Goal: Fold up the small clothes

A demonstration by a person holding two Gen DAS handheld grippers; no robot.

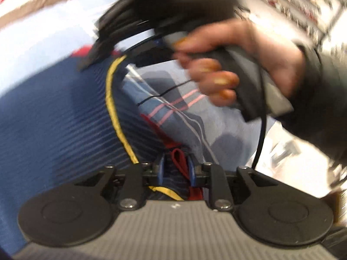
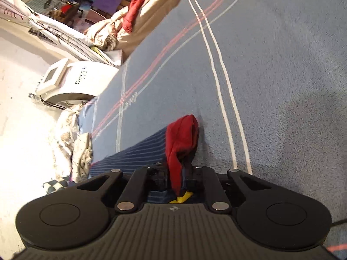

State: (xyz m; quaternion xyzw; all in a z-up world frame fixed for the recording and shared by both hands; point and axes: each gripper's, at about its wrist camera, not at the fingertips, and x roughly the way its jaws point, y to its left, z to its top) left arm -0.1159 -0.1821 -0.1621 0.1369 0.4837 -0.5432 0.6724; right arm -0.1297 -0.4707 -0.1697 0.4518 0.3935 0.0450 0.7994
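The small garment (image 1: 65,117) is navy with thin pale stripes, yellow piping (image 1: 112,112) along one seam and red trim. It lies partly lifted over a blue bedspread (image 2: 282,65) marked with pink and white lines, which covers a bed.

In the left wrist view the left gripper (image 1: 176,169) has its jaws drawn close together on the cloth. A fold of the striped fabric and a loop of red trim (image 1: 179,160) are pinched between the two blue pads (image 1: 161,169), and the yellow piping runs in just beside them. The picture is blurred, but the grasp is plain.

In the right wrist view the right gripper (image 2: 176,177) is likewise clenched on the garment. Its jaws stand narrow, with the red cuff (image 2: 181,143) bunched up between them and rising above the fingertips, and a scrap of yellow showing just under the grip. The navy striped cloth stretches away to the left of the jaws across the bedspread.

The left view also shows the person's hand (image 1: 227,65) wrapped round the handle of the right gripper, a dark sleeve (image 1: 321,99) behind it and a black cable (image 1: 261,138) hanging from it.

Farther off in the right view are a beige quilt (image 2: 156,15) with a red garment (image 2: 138,6) on it at the bed's far end, and a white appliance (image 2: 78,80) on the pale floor (image 2: 21,130) beside the bed.
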